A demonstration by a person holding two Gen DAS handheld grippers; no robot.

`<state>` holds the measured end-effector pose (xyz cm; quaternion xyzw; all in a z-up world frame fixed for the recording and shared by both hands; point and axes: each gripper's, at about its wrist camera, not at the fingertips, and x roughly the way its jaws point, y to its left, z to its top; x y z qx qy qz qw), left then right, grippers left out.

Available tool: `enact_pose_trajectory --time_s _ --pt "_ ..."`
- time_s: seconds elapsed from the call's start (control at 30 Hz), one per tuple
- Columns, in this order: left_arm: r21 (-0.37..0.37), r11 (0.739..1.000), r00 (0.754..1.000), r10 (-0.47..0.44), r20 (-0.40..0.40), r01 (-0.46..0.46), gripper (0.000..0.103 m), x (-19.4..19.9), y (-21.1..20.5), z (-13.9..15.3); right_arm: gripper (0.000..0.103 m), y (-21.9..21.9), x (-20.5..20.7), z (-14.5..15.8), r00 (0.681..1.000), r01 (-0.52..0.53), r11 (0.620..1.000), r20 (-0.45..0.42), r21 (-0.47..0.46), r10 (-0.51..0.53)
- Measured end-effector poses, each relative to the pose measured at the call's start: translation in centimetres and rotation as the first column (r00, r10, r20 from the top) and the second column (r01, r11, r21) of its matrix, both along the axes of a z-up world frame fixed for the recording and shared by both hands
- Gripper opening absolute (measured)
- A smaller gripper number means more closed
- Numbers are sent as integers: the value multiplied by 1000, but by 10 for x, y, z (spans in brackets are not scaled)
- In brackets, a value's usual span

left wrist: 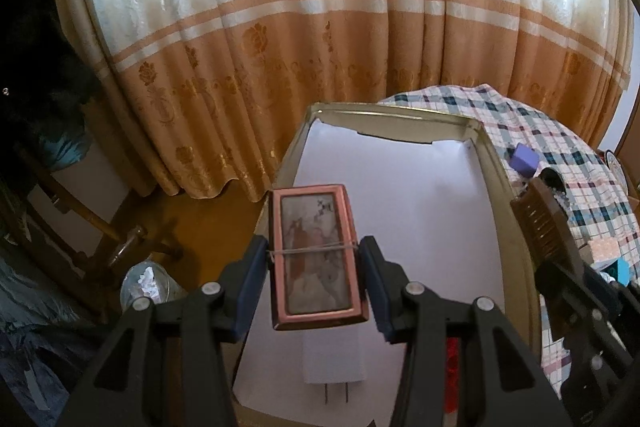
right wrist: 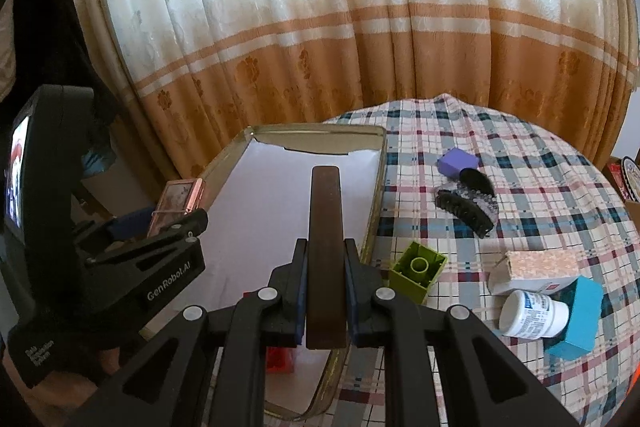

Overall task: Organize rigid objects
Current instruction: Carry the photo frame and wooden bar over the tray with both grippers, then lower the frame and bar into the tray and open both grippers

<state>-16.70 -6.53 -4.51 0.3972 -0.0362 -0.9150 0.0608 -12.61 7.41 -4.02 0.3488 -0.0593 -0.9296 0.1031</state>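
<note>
We find the left gripper (left wrist: 316,259) closed on a pink-framed rectangular case (left wrist: 318,261), its blue pads pressed against the two long sides; a thin band crosses the case at the grip line. The case hangs above the near left part of the metal tray (left wrist: 516,251), clear of its white paper lining. Beneath the case we note a white plug adapter (left wrist: 334,359) lying on the lining, its prongs toward us, partly covered by the case.

We find the right gripper (right wrist: 325,291) clamped narrowly on a dark brown comb (right wrist: 325,239), held edge-on above the tray; its teeth show only in the left wrist view.

On the plaid tablecloth (right wrist: 540,187) to the right of the tray lie a purple block (right wrist: 458,163), a black hair claw clip (right wrist: 466,203), a green building brick (right wrist: 418,269) just beside the tray rim, a white jar (right wrist: 534,315) on its side, a teal box (right wrist: 580,319) and a patterned carton (right wrist: 540,267) touching them.

A red object (right wrist: 280,361) in the tray is mostly hidden behind the right gripper's fingers; we cannot identify it. The picture on the case face is too faint to read. The tray's near corner is cut off.
</note>
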Motion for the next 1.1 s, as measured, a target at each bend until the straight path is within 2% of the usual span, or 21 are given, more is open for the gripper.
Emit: enact_pose_trajectory --time_s 0.87,1.1 --pt "-56 998 998 -3 65 7 47 -30 6 -18 18 -12 -21 -19 999 -22 1000 36 11 22" --pt "-68 998 997 -6 72 11 47 -34 8 -19 18 -15 -32 -16 1000 -12 1000 12 14 12"
